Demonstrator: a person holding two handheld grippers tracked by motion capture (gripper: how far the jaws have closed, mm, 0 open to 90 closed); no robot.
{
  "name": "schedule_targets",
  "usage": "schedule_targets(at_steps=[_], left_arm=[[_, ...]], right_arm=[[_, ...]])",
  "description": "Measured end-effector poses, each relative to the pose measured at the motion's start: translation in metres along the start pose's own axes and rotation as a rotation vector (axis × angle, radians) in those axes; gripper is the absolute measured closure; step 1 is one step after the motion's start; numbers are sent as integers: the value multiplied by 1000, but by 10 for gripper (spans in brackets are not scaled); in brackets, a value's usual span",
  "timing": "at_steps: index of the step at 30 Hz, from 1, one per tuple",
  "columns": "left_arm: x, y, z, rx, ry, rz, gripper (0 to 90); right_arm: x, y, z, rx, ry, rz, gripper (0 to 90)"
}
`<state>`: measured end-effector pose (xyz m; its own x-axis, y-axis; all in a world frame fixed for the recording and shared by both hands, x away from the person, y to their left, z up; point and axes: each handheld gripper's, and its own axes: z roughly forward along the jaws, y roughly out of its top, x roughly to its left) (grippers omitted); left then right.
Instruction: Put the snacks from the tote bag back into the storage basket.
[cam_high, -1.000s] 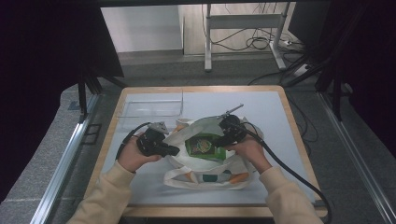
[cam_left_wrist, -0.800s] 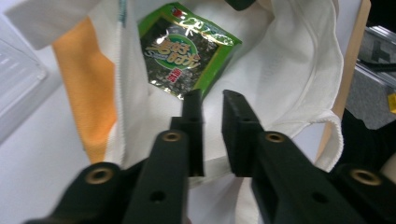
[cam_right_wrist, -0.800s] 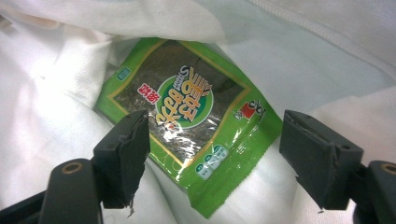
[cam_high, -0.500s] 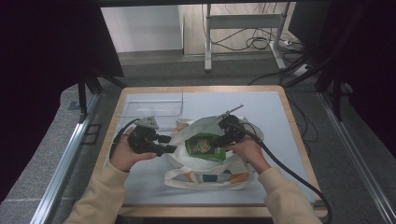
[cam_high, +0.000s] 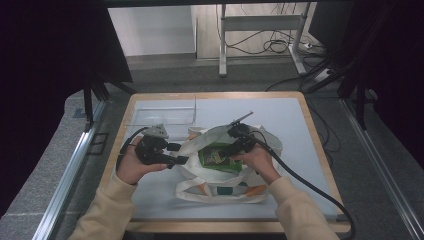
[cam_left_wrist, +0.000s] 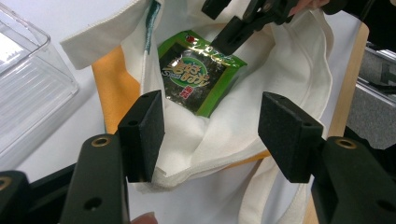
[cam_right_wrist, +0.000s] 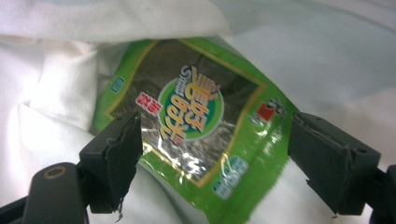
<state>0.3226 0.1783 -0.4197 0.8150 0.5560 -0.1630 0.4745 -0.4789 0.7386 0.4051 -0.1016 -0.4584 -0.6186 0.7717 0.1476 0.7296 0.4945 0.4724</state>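
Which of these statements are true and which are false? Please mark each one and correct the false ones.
1. The green snack packet lies inside the white cloth bag. True.
2. The left gripper is clamped on the bag's rim. False: its jaws have just been opening and stand apart, pressing nothing.
3. The right gripper has open jaws on either side of the packet. True.
4. The clear plastic box stands on top of the bag. False: it rests on the table, apart from the bag.
5. The packet is red. False: it is mostly green with a dark panel.
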Motion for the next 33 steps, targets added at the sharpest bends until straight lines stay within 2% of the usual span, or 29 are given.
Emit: schedule_targets(at_steps=[5,12,16,17,19,23,26,30,33], left_arm=[[0,0,-1,5,-3,7,403],[-3,0,0,-2,-3,14,401],[-3,0,1,-2,-8,10,402],[-3,1,1,3,-8,23,402],[-3,1,1,3,-7,23,403],[-4,1,1,-6,-10,19,404],[-4,1,0,-6,-9,20,405],[-4,1,0,-2,-7,28,405],[-4,1,0,-4,-4,28,405]], right_arm=[[-6,-1,11,45,-18,40,183],[-7,-3,23,105,-61,45,203],[-6,-5,30,141,-67,43,204],[-7,-6,32,156,-72,42,203],[-9,-7,36,181,-82,61,199],[-12,-7,40,188,-65,87,205],[-15,-6,42,203,-47,132,192],[-15,-6,42,204,-52,126,212],[-15,-6,41,189,-55,119,302]])
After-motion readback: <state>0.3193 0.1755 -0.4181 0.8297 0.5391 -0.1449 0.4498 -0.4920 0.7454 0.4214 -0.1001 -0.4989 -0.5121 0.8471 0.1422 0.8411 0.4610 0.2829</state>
